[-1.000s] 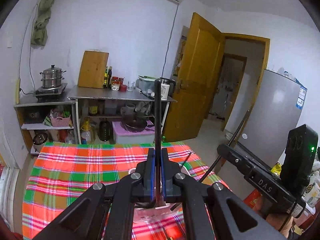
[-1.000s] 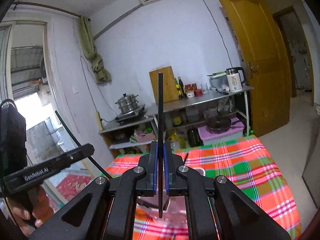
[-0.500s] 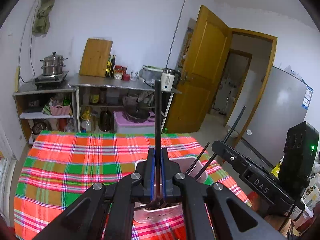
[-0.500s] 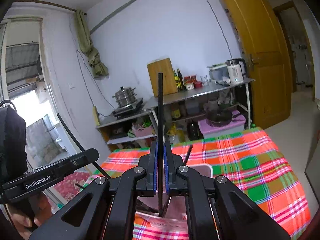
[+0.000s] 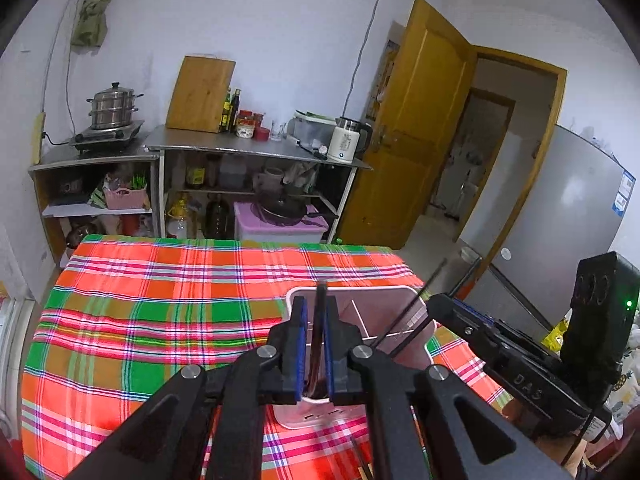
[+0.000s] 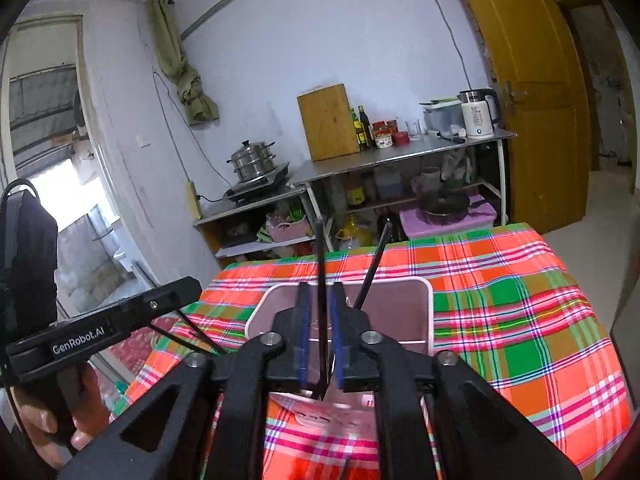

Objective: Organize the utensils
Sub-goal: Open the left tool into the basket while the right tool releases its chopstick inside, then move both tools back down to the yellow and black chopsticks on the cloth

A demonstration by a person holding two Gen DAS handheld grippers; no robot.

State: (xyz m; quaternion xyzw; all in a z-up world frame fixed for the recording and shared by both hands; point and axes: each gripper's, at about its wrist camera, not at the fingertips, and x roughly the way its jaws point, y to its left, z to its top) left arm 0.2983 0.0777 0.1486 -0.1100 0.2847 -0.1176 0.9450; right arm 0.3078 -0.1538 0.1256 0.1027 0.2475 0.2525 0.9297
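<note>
A pink utensil holder point(image 5: 352, 300) point(image 6: 420, 312) stands on the plaid tablecloth, right under both grippers. My left gripper point(image 5: 316, 320) holds a dark chopstick point(image 5: 320, 312) between its pads, lowered into the holder; it looks blurred. My right gripper point(image 6: 320, 312) holds a black chopstick point(image 6: 320, 264) upright, its lower end in the holder. Another black chopstick point(image 6: 374, 268) leans in the holder. The right gripper also shows in the left wrist view point(image 5: 452, 312) with chopsticks beside it. Both pad pairs stand slightly parted around the sticks.
The table with the red, green and white plaid cloth point(image 5: 160, 312) point(image 6: 520, 320) fills the foreground. Behind it are steel shelves with a steamer pot point(image 5: 114, 106), a cutting board point(image 5: 200, 94), a kettle point(image 5: 348, 142). A yellow door point(image 5: 420, 140) and a fridge point(image 5: 568, 216) are on the right.
Both grippers have tilted down and dropped over the pink holder. The chopsticks stick up much less above the pads, so they have slid down into the holder.
</note>
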